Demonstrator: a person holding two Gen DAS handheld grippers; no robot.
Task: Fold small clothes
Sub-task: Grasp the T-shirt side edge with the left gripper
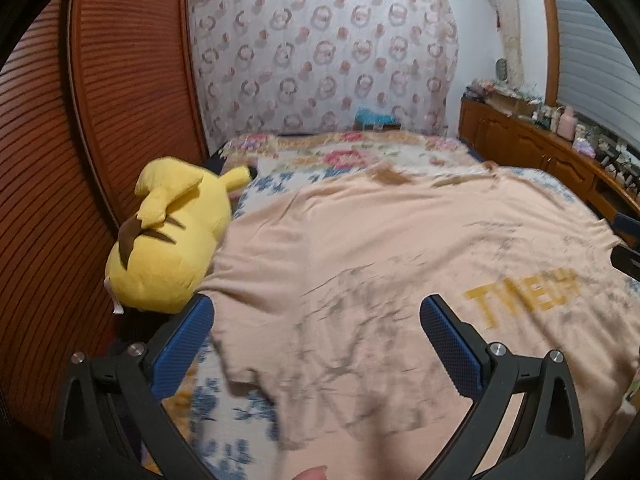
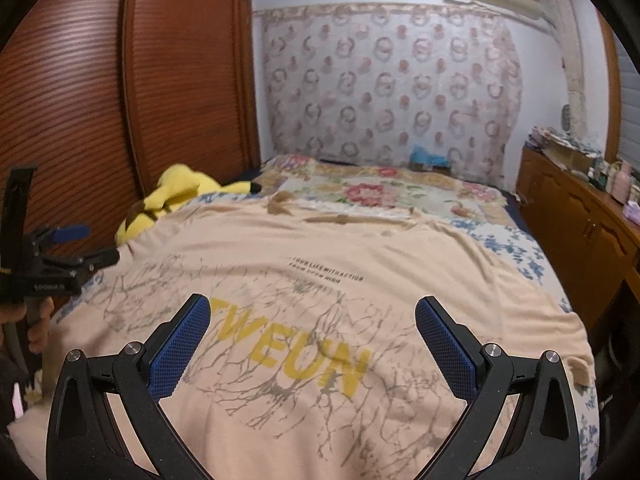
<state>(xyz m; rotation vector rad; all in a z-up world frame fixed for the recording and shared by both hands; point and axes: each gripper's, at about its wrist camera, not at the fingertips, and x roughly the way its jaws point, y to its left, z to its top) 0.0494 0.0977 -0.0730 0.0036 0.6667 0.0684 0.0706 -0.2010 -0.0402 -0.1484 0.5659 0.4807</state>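
Peach T-shirt (image 2: 320,248) spread flat across frame centre, print up — ready for folding. Left gripper (image 1: 316,344), right gripper (image 2: 312,346) both agape, holding nothing — poised above the hem.

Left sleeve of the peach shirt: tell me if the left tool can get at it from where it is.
Probably yes. The left tool is open and hovers right over the sleeve, which lies flat on the bedspread. The yellow plush toy lies off to the side, clear of the approach.
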